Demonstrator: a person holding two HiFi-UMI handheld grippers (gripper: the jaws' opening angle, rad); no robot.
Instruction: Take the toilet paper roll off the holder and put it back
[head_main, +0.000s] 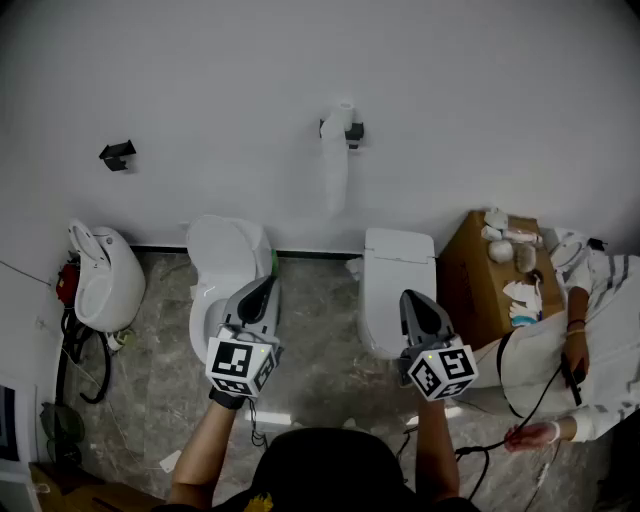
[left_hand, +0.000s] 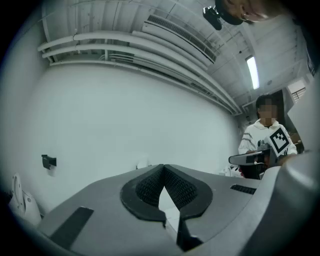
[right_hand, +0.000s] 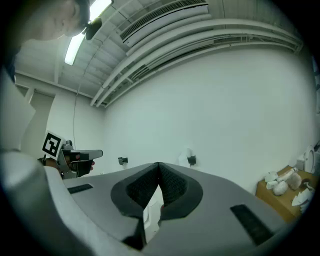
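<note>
The white toilet paper roll (head_main: 343, 118) sits on a black wall holder (head_main: 354, 131), with a strip of paper hanging down the wall below it. In the right gripper view the roll (right_hand: 186, 156) shows far off, just right of the jaw tips. My left gripper (head_main: 268, 284) and right gripper (head_main: 408, 297) are held level, side by side, well short of the wall and below the roll. Both are shut, tips touching, with nothing between them. The left gripper (left_hand: 163, 166) faces the bare wall; the right gripper (right_hand: 158, 164) faces the wall left of the roll.
A second, empty black holder (head_main: 118, 154) is on the wall at left. Two white toilets (head_main: 228, 262) (head_main: 398, 272) stand below the grippers, another white fixture (head_main: 106, 276) at far left. A cardboard box (head_main: 482, 282) and a seated person (head_main: 585, 340) are at right.
</note>
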